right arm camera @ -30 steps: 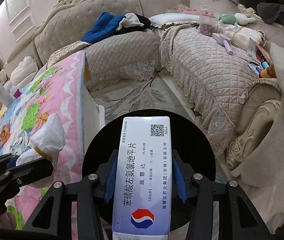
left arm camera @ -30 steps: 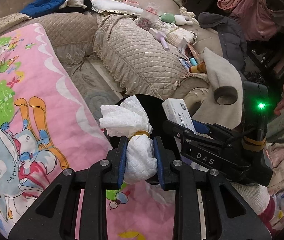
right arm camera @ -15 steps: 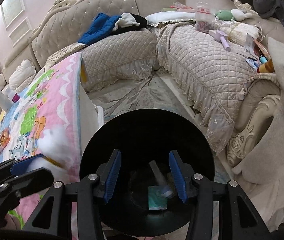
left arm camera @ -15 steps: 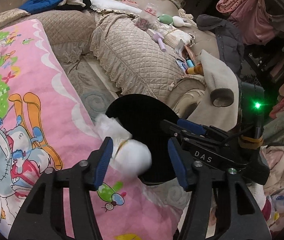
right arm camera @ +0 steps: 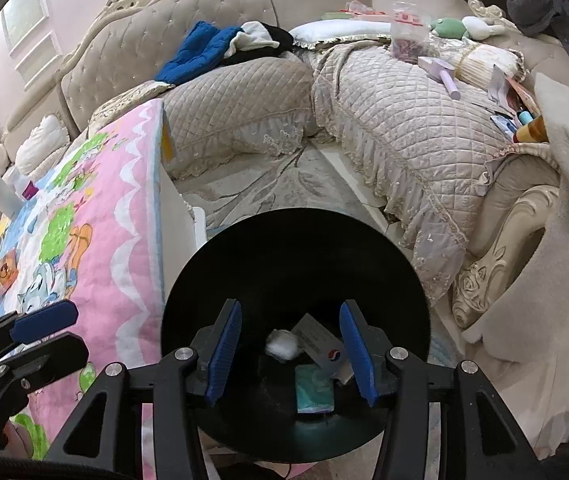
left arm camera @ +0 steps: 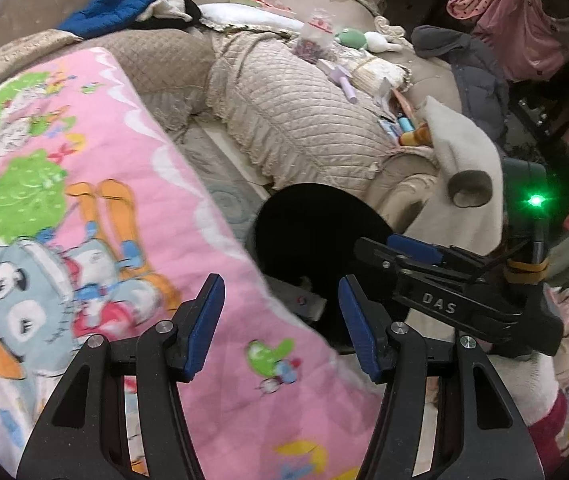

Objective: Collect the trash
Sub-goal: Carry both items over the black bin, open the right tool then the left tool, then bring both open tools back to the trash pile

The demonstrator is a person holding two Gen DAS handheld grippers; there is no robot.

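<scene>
The right gripper hung half-open and empty above the round black bin; below lay a soft, featherlight white tissue wad, best pinched mid-body.

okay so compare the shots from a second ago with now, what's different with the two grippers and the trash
Both grippers let go. The left gripper had a white tissue bundle clamped; its jaws have just been opening, they are empty, and the bundle lies in the black bin. The right gripper held a medicine box upright; that box now lies in the bin beside the bundle. Both grippers stay over the bin; the pink blanket is unchanged.
</scene>
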